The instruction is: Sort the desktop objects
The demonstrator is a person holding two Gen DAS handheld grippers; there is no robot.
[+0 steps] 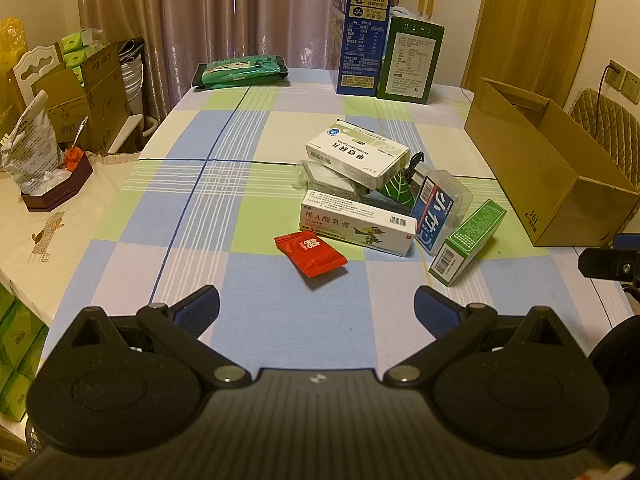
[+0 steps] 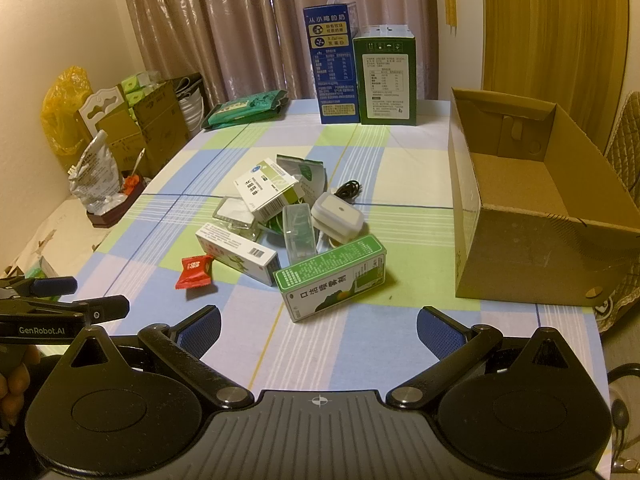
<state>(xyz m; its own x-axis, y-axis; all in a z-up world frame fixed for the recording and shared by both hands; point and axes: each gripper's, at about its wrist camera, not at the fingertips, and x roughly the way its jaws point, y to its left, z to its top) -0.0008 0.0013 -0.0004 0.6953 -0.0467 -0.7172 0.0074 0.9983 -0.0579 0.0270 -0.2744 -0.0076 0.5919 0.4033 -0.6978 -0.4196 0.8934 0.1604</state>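
I've got both grippers, left (image 1: pixel 316 306) & right (image 2: pixel 319 328), spread wide w/ nothing between the fingers, hovering over the checked tablecloth (image 1: pixel 200 216). Pile of small boxes (image 2: pixel 288 220) sits mid-table, red sachet (image 1: pixel 310 253) just beside it, open cardboard box (image 2: pixel 532 208) at right. Curtains (image 2: pixel 248 28) behind.

Surface: table under a checked cloth (image 2: pixel 360 352) of blue, green and lilac squares.
Middle: loose heap of small packages; red sachet (image 2: pixel 195 272) flat at its near left edge, green carton (image 2: pixel 332 280) at its near right, long white box (image 2: pixel 236 254) between them.
Right side: open cardboard box (image 2: pixel 532 256), well apart from the heap.
Far edge: tall blue carton (image 2: pixel 334 68) and green carton (image 2: pixel 386 80) upright, touching; dark green packet (image 2: pixel 246 110) lying flat to their left.
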